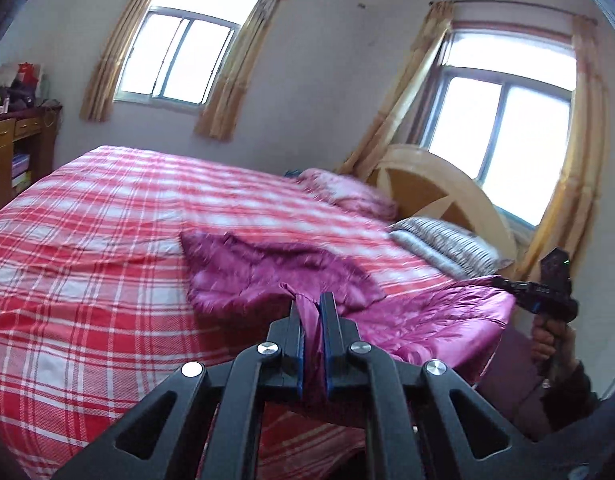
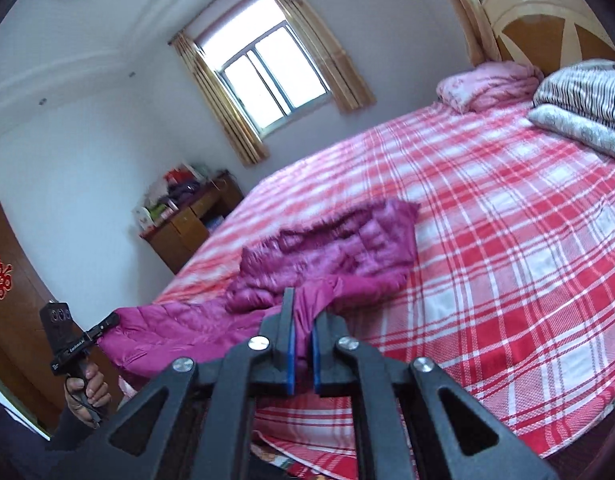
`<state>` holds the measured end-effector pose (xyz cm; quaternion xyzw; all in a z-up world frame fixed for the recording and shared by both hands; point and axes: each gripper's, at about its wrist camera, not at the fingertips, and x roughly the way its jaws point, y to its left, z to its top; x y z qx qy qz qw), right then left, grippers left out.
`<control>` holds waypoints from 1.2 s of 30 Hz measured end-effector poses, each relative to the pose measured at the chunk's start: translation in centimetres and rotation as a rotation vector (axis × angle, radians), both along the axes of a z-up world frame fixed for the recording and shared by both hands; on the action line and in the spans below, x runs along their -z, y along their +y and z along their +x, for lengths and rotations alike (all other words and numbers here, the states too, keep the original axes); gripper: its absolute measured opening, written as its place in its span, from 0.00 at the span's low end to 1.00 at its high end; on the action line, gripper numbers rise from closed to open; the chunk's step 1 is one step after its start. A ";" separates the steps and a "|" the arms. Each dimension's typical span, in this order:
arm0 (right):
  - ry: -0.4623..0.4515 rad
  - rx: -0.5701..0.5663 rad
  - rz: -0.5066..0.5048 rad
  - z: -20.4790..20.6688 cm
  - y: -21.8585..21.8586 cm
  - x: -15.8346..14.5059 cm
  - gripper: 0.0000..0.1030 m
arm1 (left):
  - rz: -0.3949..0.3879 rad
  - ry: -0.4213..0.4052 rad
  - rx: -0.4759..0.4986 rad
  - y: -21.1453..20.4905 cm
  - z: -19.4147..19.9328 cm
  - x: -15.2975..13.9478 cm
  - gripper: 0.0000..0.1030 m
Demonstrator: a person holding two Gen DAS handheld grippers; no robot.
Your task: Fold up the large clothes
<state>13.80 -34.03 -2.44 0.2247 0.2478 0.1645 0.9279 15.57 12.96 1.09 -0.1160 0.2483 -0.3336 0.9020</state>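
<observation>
A wooden cabinet (image 1: 17,148) with clutter on top stands against the wall beyond the bed's far left corner, with a curtained window (image 1: 179,60) beside it. The bed (image 1: 87,240), under a red-and-white plaid sheet, fills most of both views.

On the near half of the bed lies the magenta padded jacket (image 1: 275,272) — its far part rests crumpled on the sheet, while its near edge is lifted off the bed's near edge and stretched between the two tools. The left gripper (image 1: 310,304) has its blue-padded jaws closed tight on a pinch of that edge; fabric runs down the narrow slit between the pads. From the right wrist view, the right gripper (image 2: 303,312) is likewise clamped shut on a fold of the jacket, cloth showing between its pads.

Each camera catches the other tool gripping the opposite end of the lifted edge, a hand (image 2: 87,390) wrapped round its handle.

Toward the bed's head — the right side — lie a pink pillow (image 1: 347,194) and a striped folded quilt (image 1: 443,244) against the rounded wooden headboard (image 1: 439,188).
</observation>
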 end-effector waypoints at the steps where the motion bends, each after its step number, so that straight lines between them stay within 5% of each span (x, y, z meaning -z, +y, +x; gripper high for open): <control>1: -0.023 -0.004 0.004 -0.6 0.0 -0.7 0.08 | -0.009 -0.016 0.004 0.2 -0.5 -0.7 0.06; 7: -0.079 0.010 0.045 -0.6 -0.9 -2.3 0.08 | -0.012 -0.077 0.013 -0.1 -0.5 -2.7 0.06; 23: 0.077 0.137 0.008 14.7 -1.2 0.9 0.08 | 0.144 0.081 -0.084 -5.2 18.8 3.9 0.06; 36: 0.269 0.222 -0.002 25.9 -3.4 8.1 0.07 | 0.167 0.288 -0.145 -7.1 29.6 10.5 0.07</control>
